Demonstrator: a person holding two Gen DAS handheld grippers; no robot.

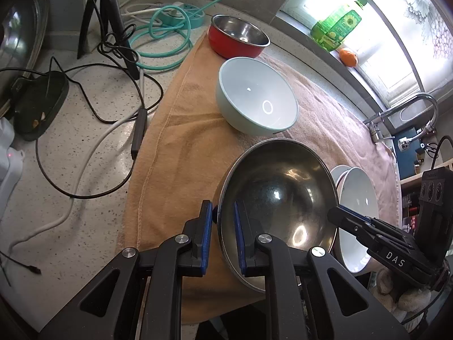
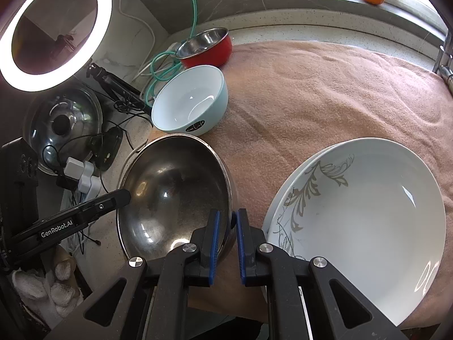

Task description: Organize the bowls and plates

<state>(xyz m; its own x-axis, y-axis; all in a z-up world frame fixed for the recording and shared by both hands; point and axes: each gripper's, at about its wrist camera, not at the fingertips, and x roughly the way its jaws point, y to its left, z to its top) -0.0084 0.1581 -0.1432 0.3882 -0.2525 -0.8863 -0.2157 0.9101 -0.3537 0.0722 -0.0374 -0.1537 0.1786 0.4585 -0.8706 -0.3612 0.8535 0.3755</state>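
Observation:
A large steel bowl point(image 1: 279, 195) point(image 2: 172, 189) is held tilted over the towel by both grippers. My left gripper point(image 1: 223, 226) is shut on its left rim. My right gripper point(image 2: 228, 233) is shut on its right rim; it shows in the left wrist view point(image 1: 335, 212) too. A light blue bowl point(image 1: 256, 96) point(image 2: 192, 103) stands behind it, and a red bowl with a steel inside point(image 1: 237, 36) point(image 2: 206, 46) behind that. Two stacked white plates point(image 2: 359, 221) point(image 1: 358, 212), the lower with a grey leaf pattern, lie to the right.
A tan-pink towel point(image 1: 175, 147) point(image 2: 325, 90) covers the counter. Cables, a teal power strip point(image 1: 181, 14) and a tripod point(image 1: 104, 14) lie left. A pot lid point(image 2: 62, 124) and ring light point(image 2: 56, 28) stand left. A tap point(image 1: 407, 110), green bottle point(image 1: 337, 25) and orange point(image 1: 348, 56) are by the window.

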